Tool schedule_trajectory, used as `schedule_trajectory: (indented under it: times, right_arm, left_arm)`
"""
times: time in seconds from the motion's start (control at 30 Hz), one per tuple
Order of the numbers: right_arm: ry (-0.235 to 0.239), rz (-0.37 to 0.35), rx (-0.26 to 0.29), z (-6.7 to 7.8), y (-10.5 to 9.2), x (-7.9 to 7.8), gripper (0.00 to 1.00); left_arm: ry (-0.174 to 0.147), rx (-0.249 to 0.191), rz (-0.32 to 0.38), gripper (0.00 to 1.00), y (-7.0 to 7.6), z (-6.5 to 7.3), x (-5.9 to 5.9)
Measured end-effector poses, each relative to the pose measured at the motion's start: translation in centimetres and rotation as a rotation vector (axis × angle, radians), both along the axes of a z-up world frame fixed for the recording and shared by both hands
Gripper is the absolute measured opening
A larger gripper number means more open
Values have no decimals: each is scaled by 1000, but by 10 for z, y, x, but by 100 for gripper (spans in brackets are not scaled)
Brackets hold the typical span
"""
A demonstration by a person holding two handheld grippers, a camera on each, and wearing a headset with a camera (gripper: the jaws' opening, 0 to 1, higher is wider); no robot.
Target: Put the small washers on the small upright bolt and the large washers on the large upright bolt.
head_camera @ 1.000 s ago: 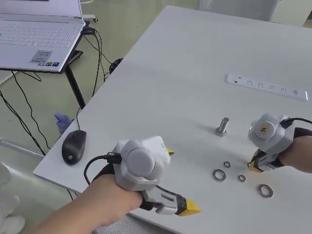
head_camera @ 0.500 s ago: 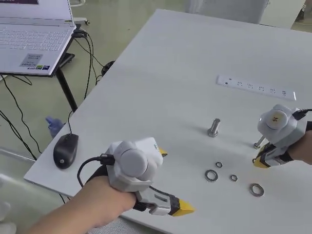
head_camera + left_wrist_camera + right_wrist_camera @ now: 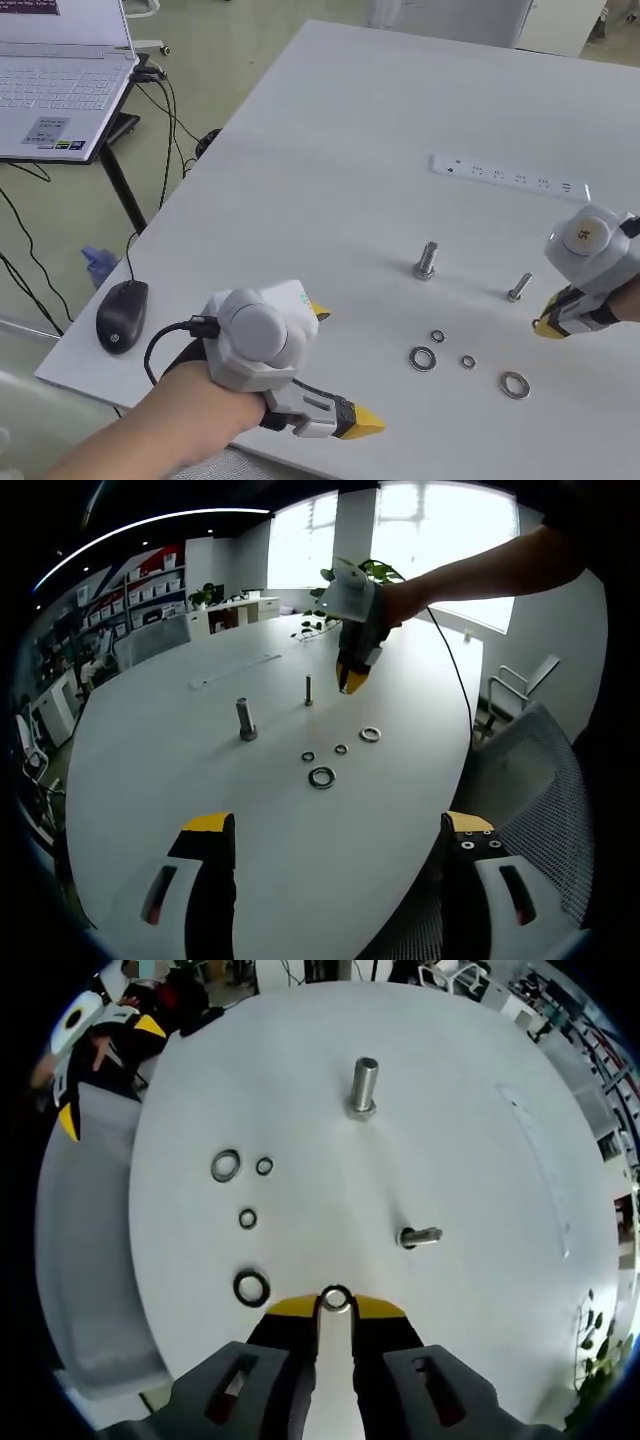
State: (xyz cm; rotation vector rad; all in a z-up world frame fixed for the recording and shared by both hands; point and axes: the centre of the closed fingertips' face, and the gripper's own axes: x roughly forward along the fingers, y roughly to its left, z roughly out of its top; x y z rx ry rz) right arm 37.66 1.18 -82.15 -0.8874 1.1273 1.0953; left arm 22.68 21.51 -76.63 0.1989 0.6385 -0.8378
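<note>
A large bolt [image 3: 426, 260] and a small bolt [image 3: 518, 288] stand upright on the white table [image 3: 330, 180]. In front of them lie two large washers [image 3: 422, 357] [image 3: 515, 384] and two small washers [image 3: 437, 336] [image 3: 468, 361]. My right gripper [image 3: 550, 325] hovers just right of the small bolt [image 3: 420, 1236], shut on another small washer [image 3: 337, 1300] pinched between its yellow tips. My left gripper [image 3: 340, 365] stands open near the table's front edge, left of the washers, with nothing between its fingers. From the left gripper view the large bolt [image 3: 245, 720] and a large washer [image 3: 321, 777] lie ahead.
A white power strip [image 3: 510, 176] lies behind the bolts. A black mouse [image 3: 121, 314] sits at the table's left corner, with a laptop [image 3: 60, 80] on a stand beyond it. A mesh chair [image 3: 540, 780] stands by the table edge.
My right gripper has moved to the right, from over the small bolt to its right side, uncovering the bolt. The head camera has shifted. The left gripper has barely moved.
</note>
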Motion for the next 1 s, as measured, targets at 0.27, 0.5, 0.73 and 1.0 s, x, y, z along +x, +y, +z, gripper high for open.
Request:
schedule_trajectory:
  times: [0.27, 0.5, 0.73, 1.0]
  right_arm:
    - [-11, -8, -1, 5, -2, 9, 12]
    - [-24, -23, 5, 10, -2, 25, 12]
    - [-37, -31, 4, 14, -2, 38, 12]
    - [-50, -33, 3, 17, 0, 48, 12]
  left_arm:
    - [2, 0, 1, 84, -1, 0, 1]
    - [2, -2, 3, 84, -1, 1, 2]
    - [2, -1, 4, 84, 0, 2, 3]
    - [2, 0, 4, 84, 0, 1, 2]
